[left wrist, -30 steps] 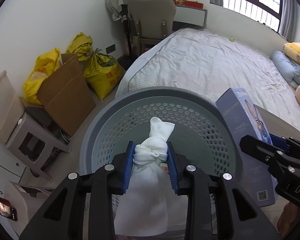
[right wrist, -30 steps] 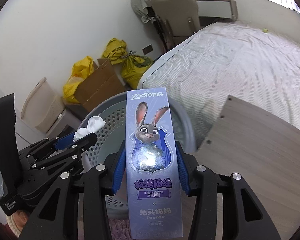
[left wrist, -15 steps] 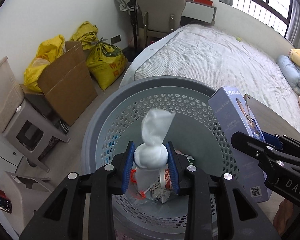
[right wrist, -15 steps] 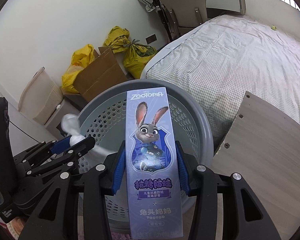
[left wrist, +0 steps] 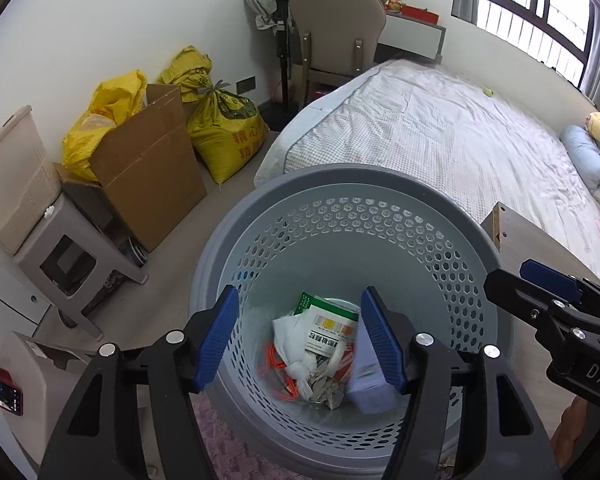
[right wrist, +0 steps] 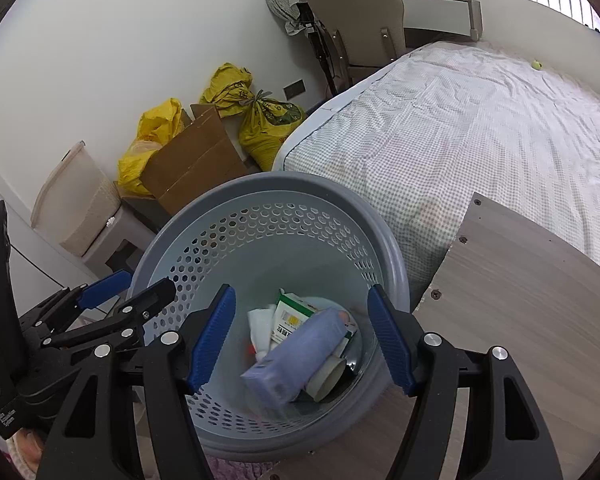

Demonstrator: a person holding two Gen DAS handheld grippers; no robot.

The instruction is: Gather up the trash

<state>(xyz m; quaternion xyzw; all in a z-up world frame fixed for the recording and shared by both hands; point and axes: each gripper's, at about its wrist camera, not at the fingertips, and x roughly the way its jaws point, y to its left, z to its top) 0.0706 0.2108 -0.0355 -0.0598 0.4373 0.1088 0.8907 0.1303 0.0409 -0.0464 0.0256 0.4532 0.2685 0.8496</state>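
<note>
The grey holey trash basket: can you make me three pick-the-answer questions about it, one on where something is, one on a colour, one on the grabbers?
1. Where is the pale purple carton?
A. on the bed
B. inside the grey perforated plastic basket
C. on the chair

2. What colour are the sacks by the wall?
A. yellow
B. red
C. black

3. What are the left gripper and right gripper holding?
A. a carton each
B. one cloth
C. nothing

Answers: 1 B, it lies among the trash at the bottom. 2 A, all are yellow. 3 C, both jaws are opening with nothing between the pads.
</note>
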